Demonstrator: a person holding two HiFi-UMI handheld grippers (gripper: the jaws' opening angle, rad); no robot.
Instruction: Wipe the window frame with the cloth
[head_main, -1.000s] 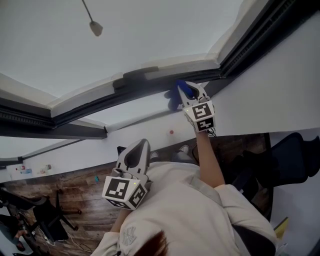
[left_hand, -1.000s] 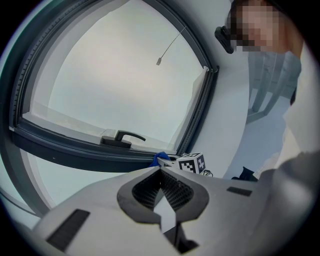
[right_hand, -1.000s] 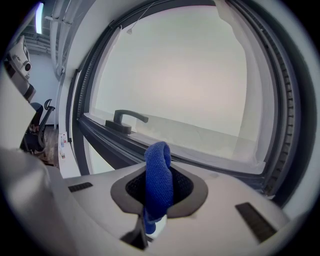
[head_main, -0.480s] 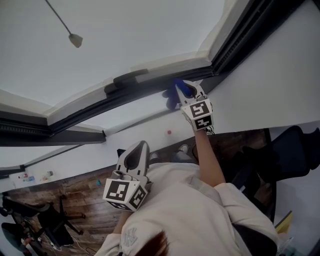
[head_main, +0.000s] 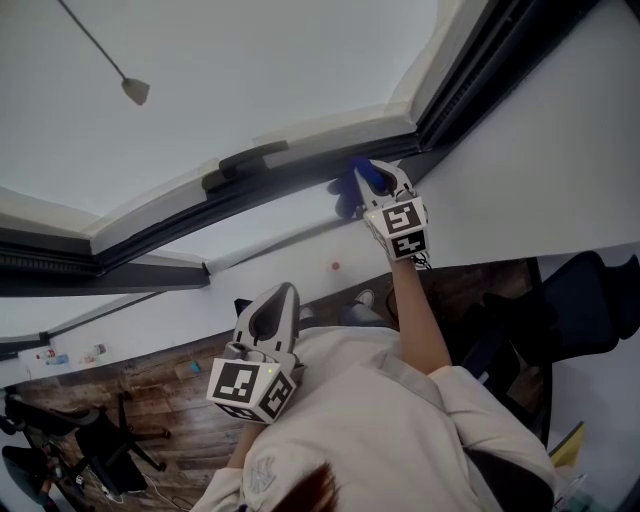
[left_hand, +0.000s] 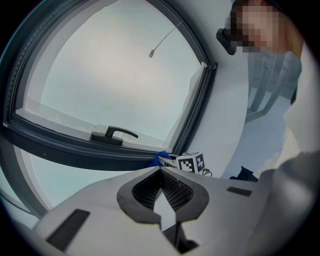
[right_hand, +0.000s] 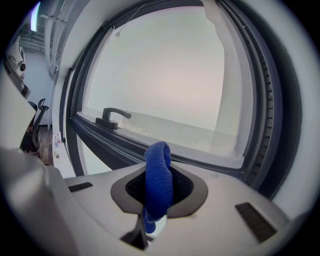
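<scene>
My right gripper (head_main: 377, 177) is raised against the dark window frame (head_main: 300, 172), shut on a folded blue cloth (head_main: 352, 186). In the right gripper view the blue cloth (right_hand: 158, 182) stands up between the jaws, just below the frame's lower rail (right_hand: 150, 150). A black window handle (head_main: 243, 160) sits on the frame left of the cloth. My left gripper (head_main: 281, 292) hangs lower, near the person's chest, shut with nothing in it. The left gripper view shows the handle (left_hand: 114, 134), the cloth (left_hand: 161, 159) and the right gripper's marker cube (left_hand: 191, 162).
White wall (head_main: 520, 150) lies right of the frame's vertical side (head_main: 480, 70). A pull cord weight (head_main: 134, 91) hangs in front of the pane. Below are a wooden floor (head_main: 160, 400), dark chairs (head_main: 590, 310) and the person's light shirt (head_main: 400, 430).
The head view has shifted slightly, so frame, handle and cord weight sit further left. The right gripper stays pressed on the frame with the cloth. The left gripper has barely moved.
</scene>
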